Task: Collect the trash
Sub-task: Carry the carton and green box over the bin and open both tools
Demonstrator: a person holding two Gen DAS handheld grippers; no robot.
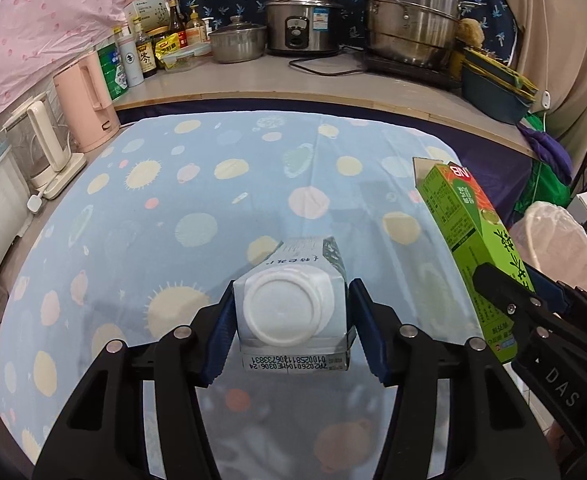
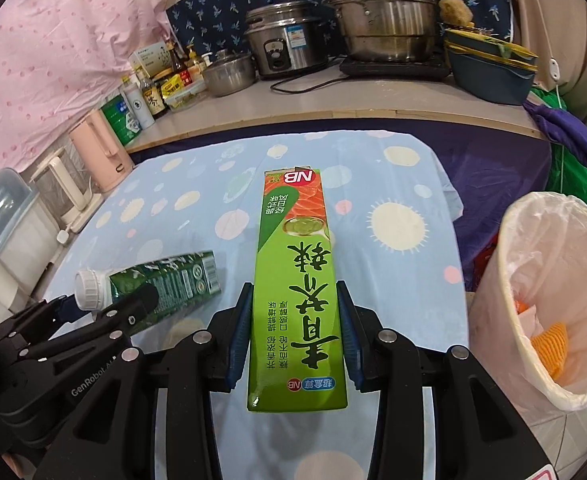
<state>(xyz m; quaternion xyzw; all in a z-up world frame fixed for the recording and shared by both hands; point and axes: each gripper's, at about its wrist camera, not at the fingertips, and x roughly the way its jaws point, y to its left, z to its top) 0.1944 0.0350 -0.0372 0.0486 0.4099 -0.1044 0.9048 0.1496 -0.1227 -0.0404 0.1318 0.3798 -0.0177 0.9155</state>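
Both grippers [image 1: 291, 332] [image 2: 295, 336] are black with blue pads (silver screws, white lettering).

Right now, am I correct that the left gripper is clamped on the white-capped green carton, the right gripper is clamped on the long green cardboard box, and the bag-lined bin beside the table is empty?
Not quite: the bag-lined bin is not empty; the right wrist view shows orange pieces inside. The rest holds: the left gripper clamps the white-capped green carton, and the right gripper clamps the long green cardboard box.

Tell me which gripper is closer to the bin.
Right. The right gripper, holding the green box, is just beside the bin; the left gripper, holding the carton, is farther away.
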